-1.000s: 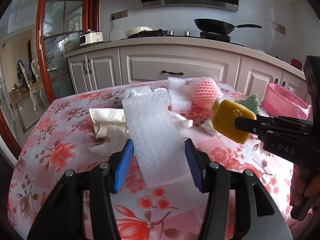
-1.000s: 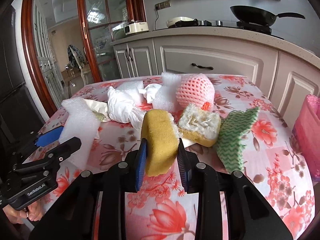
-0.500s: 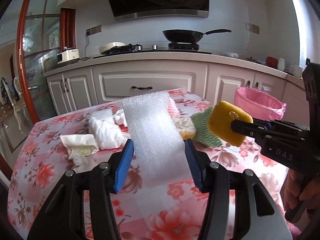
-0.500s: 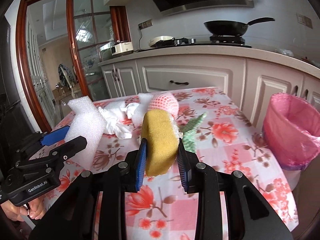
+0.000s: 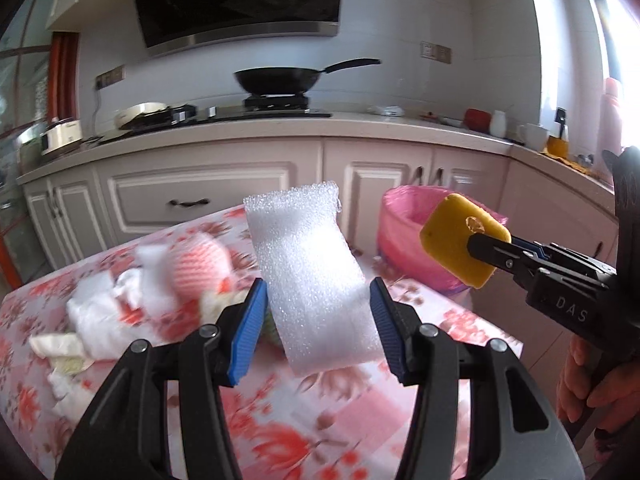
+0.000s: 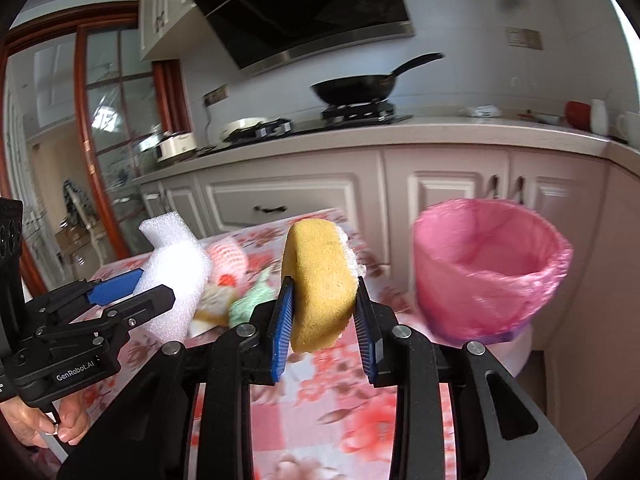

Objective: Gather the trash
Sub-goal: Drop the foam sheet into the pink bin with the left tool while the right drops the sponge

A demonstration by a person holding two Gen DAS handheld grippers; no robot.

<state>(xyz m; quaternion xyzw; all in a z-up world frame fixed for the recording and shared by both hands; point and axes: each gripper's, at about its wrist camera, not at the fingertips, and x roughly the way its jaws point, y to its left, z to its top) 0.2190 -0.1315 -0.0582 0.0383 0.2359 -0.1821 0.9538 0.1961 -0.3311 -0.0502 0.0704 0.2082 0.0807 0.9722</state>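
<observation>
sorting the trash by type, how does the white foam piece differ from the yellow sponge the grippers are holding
The white foam piece is a pale, bubbly, flat rectangular sheet; the yellow sponge is a thicker, dense, rounded-edge pad. The foam piece looks longer than the sponge. The foam piece sits in the left gripper, the sponge in the right gripper, which is nearer the pink-lined bin. Both are soft, light scraps clamped and lifted above the floral table.

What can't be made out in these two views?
- Bin contents: right wrist view, its bottom is hidden by the liner and blur.
- Table trash: left wrist view, motion blur smears the pile.
- Cloth: right wrist view, blurred, partly behind the sponge.
</observation>
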